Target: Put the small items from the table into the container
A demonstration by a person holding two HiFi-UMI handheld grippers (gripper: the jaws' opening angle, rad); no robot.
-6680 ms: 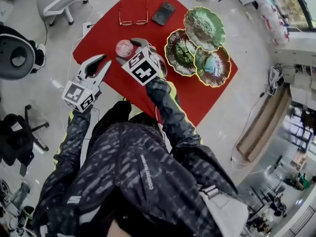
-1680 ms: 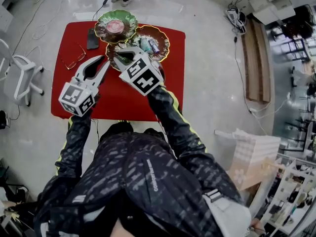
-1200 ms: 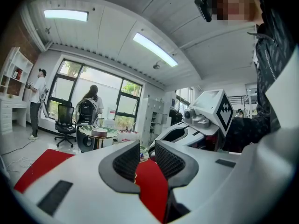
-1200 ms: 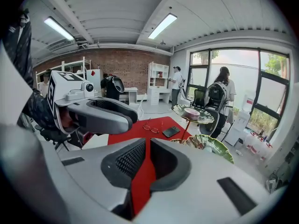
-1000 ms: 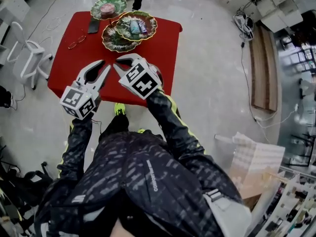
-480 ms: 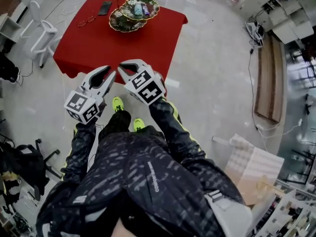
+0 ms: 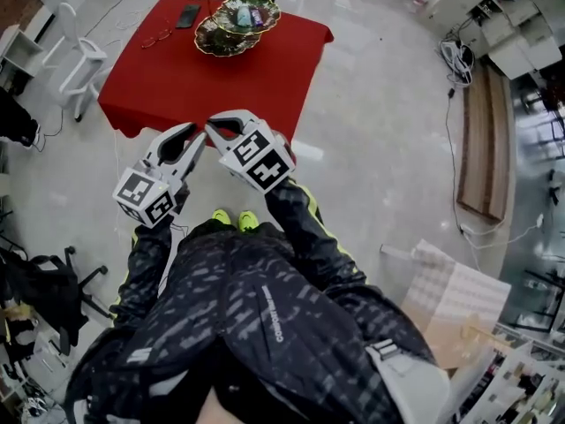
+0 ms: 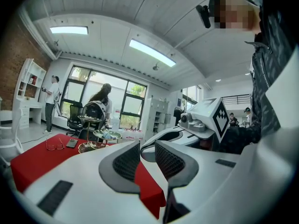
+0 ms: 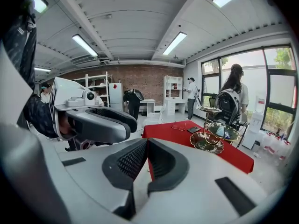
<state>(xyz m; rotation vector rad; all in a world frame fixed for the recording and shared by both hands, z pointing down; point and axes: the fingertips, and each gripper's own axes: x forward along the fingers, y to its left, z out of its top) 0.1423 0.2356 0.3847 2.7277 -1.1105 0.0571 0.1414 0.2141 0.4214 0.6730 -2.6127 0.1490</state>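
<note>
Both grippers are empty. The left gripper (image 8: 148, 146) has its jaws released with a narrow gap and nothing in it. The right gripper (image 9: 147, 146) is clenched on nothing. The thin-rimmed wire glasses (image 7: 157, 36) and the flat dark phone (image 7: 187, 14) lie on the red-clothed table (image 7: 203, 73), just left of the tiered stand of green leaf-shaped glass dishes (image 7: 237, 20), which already holds a few small items. We judge the glasses light, springy and easy to bend, so pinch them at the bridge or a temple hinge, never on a lens. The phone looks stiff, slick and heavier. Take it across its long edges, and the low profile will likely need one edge tipped up first. Compared with the frame under two seconds back, when both grippers hung over the cloth beside the dishes, we now stand well clear, with floor between us and the table. The glasses and phone haven't shifted.
</note>
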